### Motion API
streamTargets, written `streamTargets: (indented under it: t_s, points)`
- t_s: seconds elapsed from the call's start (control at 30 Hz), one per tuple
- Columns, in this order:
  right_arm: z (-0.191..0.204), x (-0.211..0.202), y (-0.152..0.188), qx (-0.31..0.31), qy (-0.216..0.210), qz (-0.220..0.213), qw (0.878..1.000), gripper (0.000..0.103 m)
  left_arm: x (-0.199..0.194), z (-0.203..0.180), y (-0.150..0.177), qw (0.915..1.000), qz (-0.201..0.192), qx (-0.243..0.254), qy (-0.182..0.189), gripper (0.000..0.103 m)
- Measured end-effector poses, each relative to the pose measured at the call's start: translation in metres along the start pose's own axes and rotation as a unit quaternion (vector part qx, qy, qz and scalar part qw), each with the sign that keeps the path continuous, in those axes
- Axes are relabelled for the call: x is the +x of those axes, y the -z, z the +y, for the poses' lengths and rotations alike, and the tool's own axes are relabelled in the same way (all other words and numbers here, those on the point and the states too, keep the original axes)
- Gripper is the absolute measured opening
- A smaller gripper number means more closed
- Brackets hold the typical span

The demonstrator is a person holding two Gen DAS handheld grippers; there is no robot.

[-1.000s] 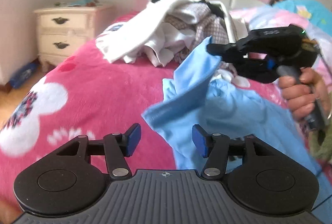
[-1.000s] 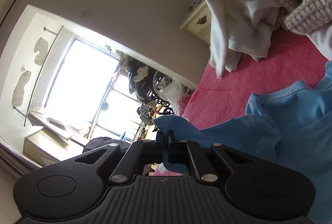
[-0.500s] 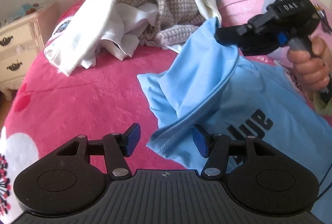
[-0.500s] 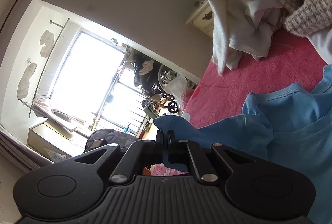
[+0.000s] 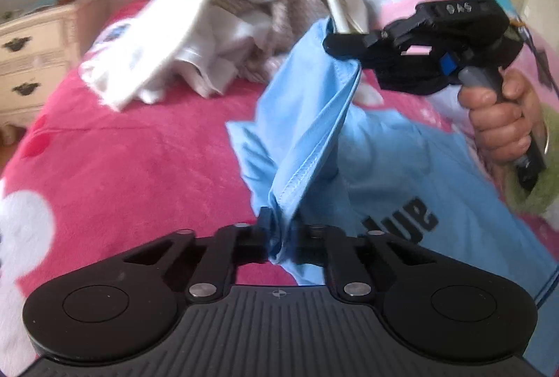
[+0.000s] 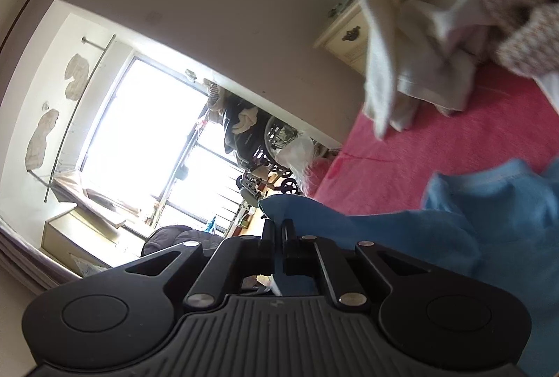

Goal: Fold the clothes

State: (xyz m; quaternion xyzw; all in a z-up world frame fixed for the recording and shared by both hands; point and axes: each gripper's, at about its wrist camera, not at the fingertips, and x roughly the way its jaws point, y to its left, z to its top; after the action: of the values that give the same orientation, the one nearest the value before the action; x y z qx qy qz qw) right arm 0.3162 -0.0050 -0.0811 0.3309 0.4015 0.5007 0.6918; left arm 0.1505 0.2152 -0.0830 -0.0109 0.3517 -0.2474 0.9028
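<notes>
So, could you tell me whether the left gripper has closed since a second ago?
Yes. The left gripper, open beside the blue shirt before, is now shut on its hem above the pink blanket.

Dark block letters reading "lue", the visible end of a longer word, are printed upside down on the light blue cotton T-shirt spread over the pink fleece blanket, near the right side of the left wrist view. On the top of the black plastic handheld right gripper, far right in that view, pale raised characters read roughly "045", too blurred to be sure. No writing can be read in the right wrist view.
</notes>
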Motion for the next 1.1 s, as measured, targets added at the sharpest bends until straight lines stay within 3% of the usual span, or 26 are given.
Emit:
streamTargets:
  t_s: [0.1, 0.2, 0.33, 0.43, 0.57, 0.73, 1.0, 1.07, 1.1]
  points:
    - [0.017, 0.028, -0.008, -0.024, 0.005, 0.012, 1.000, 0.004, -0.027, 0.007, 0.006, 0.9977, -0.043, -0.044, -0.028, 0.003]
    - [0.034, 0.066, -0.015, -0.047, 0.010, 0.028, 0.998, 0.004, -0.056, 0.022, 0.019, 0.9880, -0.087, -0.109, -0.066, 0.002]
    - [0.050, 0.129, -0.012, -0.077, 0.041, 0.051, 0.995, 0.004, -0.071, 0.055, 0.051, 0.9643, -0.106, -0.217, -0.109, 0.002]
    - [0.052, 0.175, -0.002, -0.100, 0.071, 0.074, 0.990, 0.004, -0.071, 0.084, 0.075, 0.9394, -0.109, -0.295, -0.137, 0.002]
    - [0.055, 0.224, 0.014, -0.136, 0.097, 0.101, 0.981, 0.005, -0.067, 0.112, 0.096, 0.9138, -0.098, -0.354, -0.174, 0.002]
    - [0.056, 0.260, 0.027, -0.162, 0.121, 0.111, 0.973, 0.005, -0.073, 0.129, 0.104, 0.8977, -0.103, -0.369, -0.217, 0.002]
    - [0.047, 0.294, 0.041, -0.175, 0.138, 0.123, 0.967, 0.006, -0.066, 0.125, 0.104, 0.9038, -0.080, -0.335, -0.254, 0.002]
    - [0.045, 0.300, 0.040, -0.175, 0.145, 0.125, 0.966, 0.011, -0.063, 0.123, 0.105, 0.9054, -0.076, -0.325, -0.263, 0.003]
    - [0.045, 0.303, 0.040, -0.175, 0.148, 0.124, 0.966, 0.021, -0.061, 0.123, 0.106, 0.9062, -0.074, -0.319, -0.267, 0.004]
